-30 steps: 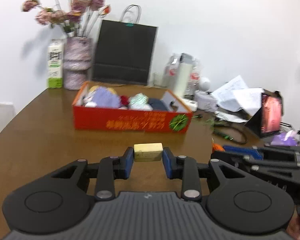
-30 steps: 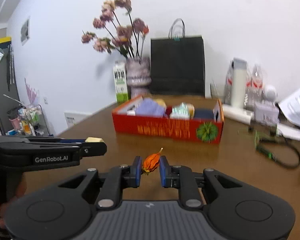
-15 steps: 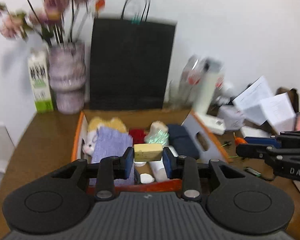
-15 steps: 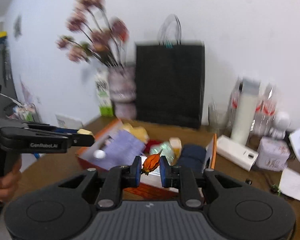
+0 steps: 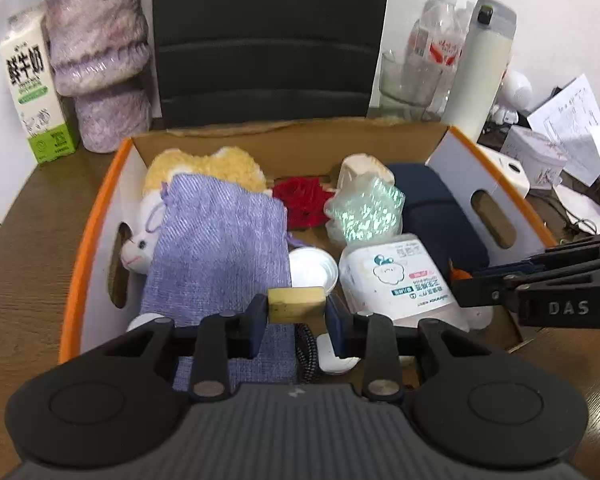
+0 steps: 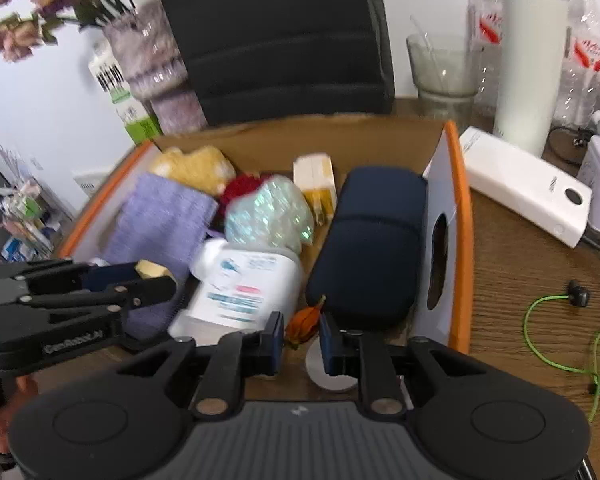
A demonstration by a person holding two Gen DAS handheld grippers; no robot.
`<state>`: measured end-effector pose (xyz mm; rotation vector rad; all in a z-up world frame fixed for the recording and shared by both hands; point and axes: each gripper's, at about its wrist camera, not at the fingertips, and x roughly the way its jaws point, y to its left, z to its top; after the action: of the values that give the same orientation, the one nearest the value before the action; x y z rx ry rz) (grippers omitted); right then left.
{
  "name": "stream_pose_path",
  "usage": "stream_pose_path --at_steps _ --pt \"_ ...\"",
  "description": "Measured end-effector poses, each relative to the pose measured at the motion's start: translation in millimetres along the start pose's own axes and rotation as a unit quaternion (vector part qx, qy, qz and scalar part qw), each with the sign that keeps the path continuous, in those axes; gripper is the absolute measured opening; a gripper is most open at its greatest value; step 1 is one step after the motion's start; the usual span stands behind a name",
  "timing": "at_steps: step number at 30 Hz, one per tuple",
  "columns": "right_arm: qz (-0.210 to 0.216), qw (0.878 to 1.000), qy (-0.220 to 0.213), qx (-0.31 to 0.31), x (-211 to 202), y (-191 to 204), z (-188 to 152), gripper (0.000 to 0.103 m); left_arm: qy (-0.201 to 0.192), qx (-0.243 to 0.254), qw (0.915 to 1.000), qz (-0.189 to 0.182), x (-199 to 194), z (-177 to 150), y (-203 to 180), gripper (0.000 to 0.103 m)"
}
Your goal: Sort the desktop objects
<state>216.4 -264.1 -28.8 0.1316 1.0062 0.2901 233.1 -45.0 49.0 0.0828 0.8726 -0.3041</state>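
Observation:
My left gripper is shut on a small yellow block and holds it above the near part of the orange-rimmed cardboard box. My right gripper is shut on a small dried orange flower, above the box's near right part. The box holds a purple cloth pouch, a plush toy, a red flower, a white wipes pack and a dark blue case. Each gripper shows in the other's view, the right and the left.
Behind the box stand a black paper bag, a purple vase, a milk carton, bottles and a glass. To the right lie a white box, papers and a green cable.
Both grippers moved forward from the open table to above the box, tilting down into it. Each still holds its object.

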Motion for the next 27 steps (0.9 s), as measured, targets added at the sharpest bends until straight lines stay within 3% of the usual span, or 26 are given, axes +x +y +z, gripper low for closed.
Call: stream_pose_path --at_steps 2,7,11,16,18,21,24,27 --pt "-0.002 1.0 0.005 -0.006 7 1 0 0.016 0.011 -0.001 0.9999 0.004 8 -1 2 0.032" --pt "0.0 1.0 0.009 -0.024 12 6 4 0.019 0.016 -0.006 0.9999 -0.001 13 1 4 0.034" --pt "-0.027 0.999 0.025 -0.04 10 9 9 0.021 0.025 0.001 0.9997 -0.008 10 1 0 0.044" --pt "-0.042 0.999 0.006 -0.034 -14 15 11 0.044 0.007 -0.022 0.9997 -0.009 -11 11 8 0.059" --pt "-0.043 0.998 -0.014 -0.035 -31 20 14 0.068 -0.008 -0.023 0.9997 -0.008 -25 19 9 0.077" --pt "-0.054 0.997 -0.039 -0.034 -56 29 21 0.072 -0.021 -0.012 0.9997 -0.003 -46 31 7 0.084" --pt "-0.055 0.995 -0.073 -0.027 -83 37 20 0.079 -0.033 -0.028 0.9987 0.025 -66 32 9 0.087" --pt "-0.057 0.993 -0.104 -0.03 -102 47 8 0.087 -0.06 -0.038 0.9971 0.028 -84 21 9 0.102"
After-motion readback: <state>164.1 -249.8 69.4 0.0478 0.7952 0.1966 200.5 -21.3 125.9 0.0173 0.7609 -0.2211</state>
